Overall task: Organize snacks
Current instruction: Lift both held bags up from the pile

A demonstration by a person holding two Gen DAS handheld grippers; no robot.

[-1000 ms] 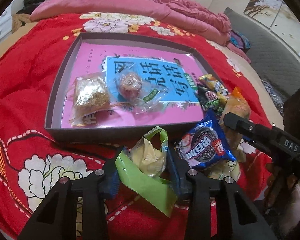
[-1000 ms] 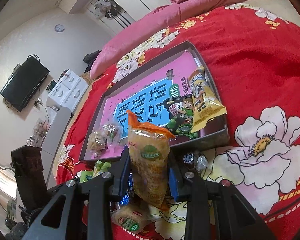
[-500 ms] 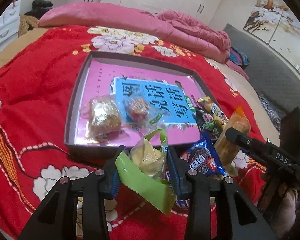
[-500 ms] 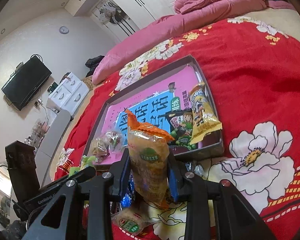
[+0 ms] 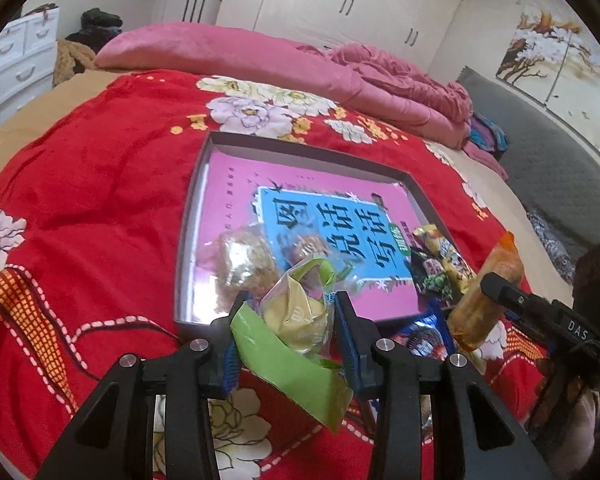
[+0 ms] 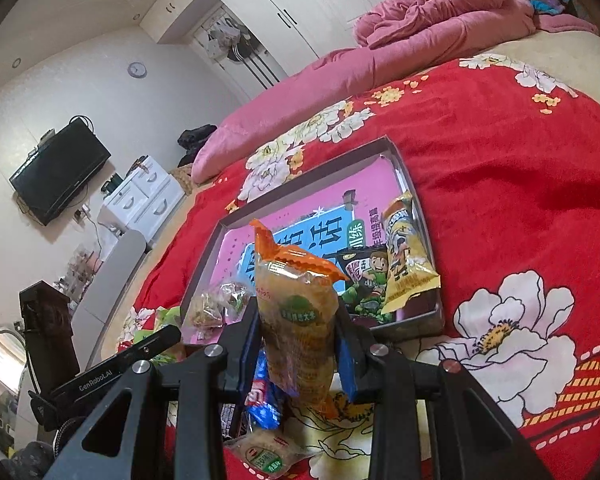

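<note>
we see our right gripper (image 6: 298,344) pinching a tall orange-topped cracker pack (image 6: 296,320), long axis toward 12 o'clock, and our left gripper (image 5: 286,344) pinching a green-edged pastry packet (image 5: 296,316).

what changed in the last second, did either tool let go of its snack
No. The left tool has lifted its green-wrapped pastry up toward the tray. The right tool still clamps the orange-topped cracker pack, barely moved. Snacks in the tray stayed put.

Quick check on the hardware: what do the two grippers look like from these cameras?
Both are black angular frames with silver bolt heads and blue pads inside the fingers: left gripper, right gripper. Seen from the side, the right one carries white "DAS" lettering and a green light; the left reads "GenRobot.AI".
</note>
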